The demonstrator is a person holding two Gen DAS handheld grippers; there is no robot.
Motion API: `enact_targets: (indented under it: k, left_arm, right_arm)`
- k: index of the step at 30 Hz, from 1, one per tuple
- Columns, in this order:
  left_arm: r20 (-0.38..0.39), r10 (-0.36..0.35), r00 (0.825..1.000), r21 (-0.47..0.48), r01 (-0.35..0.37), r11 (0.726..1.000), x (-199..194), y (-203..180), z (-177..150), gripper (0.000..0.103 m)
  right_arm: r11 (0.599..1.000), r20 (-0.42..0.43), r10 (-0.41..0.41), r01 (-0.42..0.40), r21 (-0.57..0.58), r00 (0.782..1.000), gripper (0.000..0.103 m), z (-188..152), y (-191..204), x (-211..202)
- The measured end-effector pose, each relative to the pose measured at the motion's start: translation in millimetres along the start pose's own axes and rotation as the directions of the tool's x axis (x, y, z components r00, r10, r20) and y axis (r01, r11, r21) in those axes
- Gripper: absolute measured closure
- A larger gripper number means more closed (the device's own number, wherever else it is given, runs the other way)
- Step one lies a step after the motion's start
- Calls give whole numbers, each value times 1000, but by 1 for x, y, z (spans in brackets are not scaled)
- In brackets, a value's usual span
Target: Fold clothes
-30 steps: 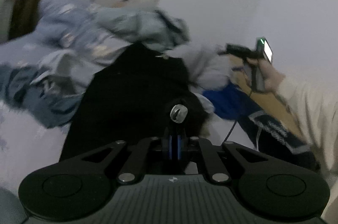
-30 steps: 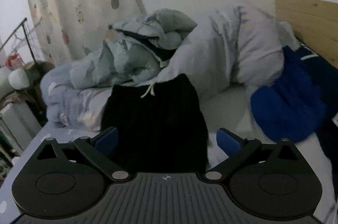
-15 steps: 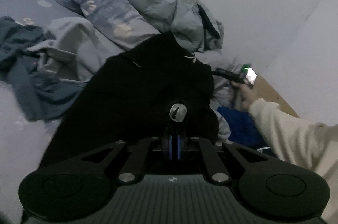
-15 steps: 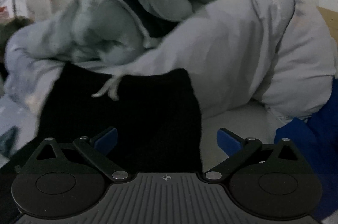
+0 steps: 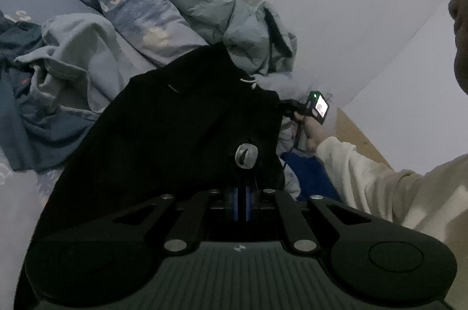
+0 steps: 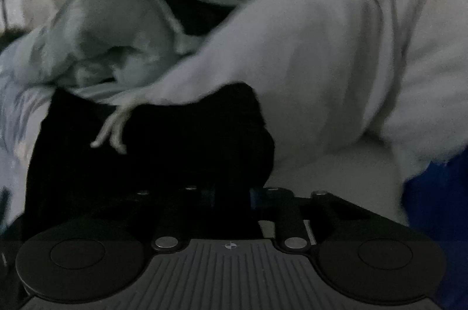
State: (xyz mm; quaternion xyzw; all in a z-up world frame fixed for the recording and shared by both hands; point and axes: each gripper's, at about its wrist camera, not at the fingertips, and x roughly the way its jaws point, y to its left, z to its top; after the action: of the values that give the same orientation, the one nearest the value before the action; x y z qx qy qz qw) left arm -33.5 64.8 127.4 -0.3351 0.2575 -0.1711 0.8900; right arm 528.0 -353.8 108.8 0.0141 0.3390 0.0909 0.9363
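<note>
A black garment (image 5: 181,134) with a white drawstring (image 5: 248,82) lies spread on the bed. My left gripper (image 5: 241,203) is shut on its near edge, with its blue pads together and a grey toggle (image 5: 245,156) just beyond the tips. In the left wrist view my right gripper (image 5: 288,106) sits at the garment's far right corner, held by a hand in a cream sleeve (image 5: 380,193). In the right wrist view the right gripper (image 6: 231,197) is closing, with a bunch of the black garment (image 6: 175,163) between its jaws beside the drawstring (image 6: 114,131).
A blue-grey quilt (image 5: 140,3) is heaped behind the garment, and a pale pillow (image 6: 336,61) overlaps its top edge. Light blue (image 5: 79,46) and dark blue clothes (image 5: 26,111) lie at the left. A bright blue garment (image 5: 310,175) lies at the right, near a wooden headboard (image 5: 356,134).
My right gripper came down and forward onto the garment's corner, and its jaws went from wide apart to nearly together on the fabric. The left gripper shifted and rolled, still shut.
</note>
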Motion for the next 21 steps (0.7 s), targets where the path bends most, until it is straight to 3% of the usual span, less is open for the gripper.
enact_targets:
  k: [5, 10, 16, 21]
  left_arm:
    - [31, -7, 1000, -59, 9, 998, -50, -4, -2, 95]
    - [81, 47, 996, -107, -38, 994, -112, -6, -9, 95]
    - [146, 154, 977, -194, -125, 973, -169, 6, -14, 95]
    - [146, 247, 958, -302, -194, 933, -194, 26, -22, 95]
  right_arm:
    - [991, 10, 12, -10, -132, 1000, 89, 30, 62, -45]
    - [971, -13, 11, -13, -237, 1000, 89, 50, 139, -66]
    - [953, -48, 8, -22, -303, 999, 93, 61, 246, -56]
    - [936, -64, -3, -19, -352, 998, 102, 62, 330, -18]
